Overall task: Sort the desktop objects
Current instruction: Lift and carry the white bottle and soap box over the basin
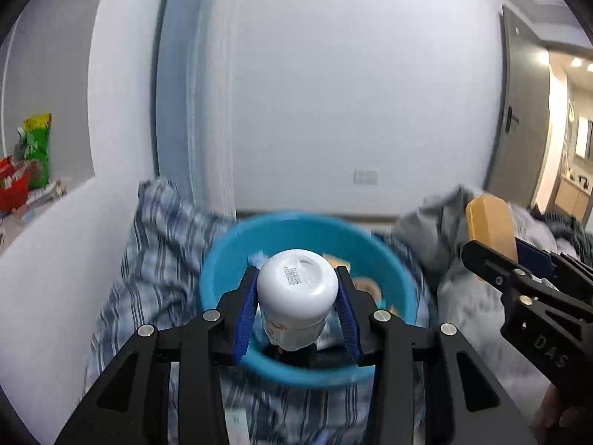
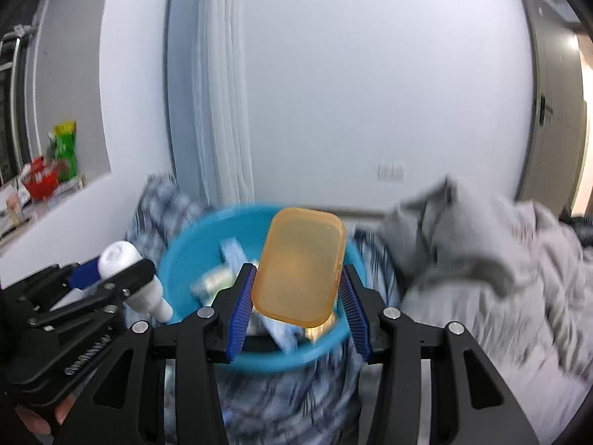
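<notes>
The left tongs (image 1: 298,293) clamp a white bottle (image 1: 296,289) base-outward, and the right tongs (image 2: 296,293) pinch an amber box (image 2: 300,263) by its sides. Both are carried clear above the blue basin (image 1: 222,259), which sits on striped cloth (image 1: 155,259) on the bed and holds other small items, probably for sorting elsewhere

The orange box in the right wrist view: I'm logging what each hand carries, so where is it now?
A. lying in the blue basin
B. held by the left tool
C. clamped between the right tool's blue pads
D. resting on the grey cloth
C: the orange box sits between the right tool's blue pads, above the blue basin, while the left tool holds a white bottle.
</notes>
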### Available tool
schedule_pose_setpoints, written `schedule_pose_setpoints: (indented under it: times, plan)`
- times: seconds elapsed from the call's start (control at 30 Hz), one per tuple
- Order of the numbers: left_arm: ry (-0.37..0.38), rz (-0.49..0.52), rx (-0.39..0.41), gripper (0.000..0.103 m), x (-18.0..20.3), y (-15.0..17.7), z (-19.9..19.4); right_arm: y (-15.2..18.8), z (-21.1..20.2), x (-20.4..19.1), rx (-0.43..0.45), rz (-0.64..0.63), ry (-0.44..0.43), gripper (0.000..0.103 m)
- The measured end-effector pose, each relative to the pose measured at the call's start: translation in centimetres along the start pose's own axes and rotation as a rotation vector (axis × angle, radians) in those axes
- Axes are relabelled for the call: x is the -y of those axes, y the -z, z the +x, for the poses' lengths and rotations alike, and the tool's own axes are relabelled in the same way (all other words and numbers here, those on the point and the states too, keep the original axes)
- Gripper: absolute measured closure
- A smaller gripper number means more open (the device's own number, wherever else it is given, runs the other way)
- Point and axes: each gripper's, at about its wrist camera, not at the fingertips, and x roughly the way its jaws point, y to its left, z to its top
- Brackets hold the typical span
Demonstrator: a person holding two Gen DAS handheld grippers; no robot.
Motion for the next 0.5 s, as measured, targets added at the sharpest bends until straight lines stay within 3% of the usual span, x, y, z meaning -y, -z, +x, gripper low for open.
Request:
schedule_pose_setpoints:
  times: [0.5]
  plan:
    - [0.025, 0.021, 0.234, 0.061, 0.5, -8.6, -1.7, -7.6, -3.3, -1.5, 0.252, -0.074, -0.005, 0.058]
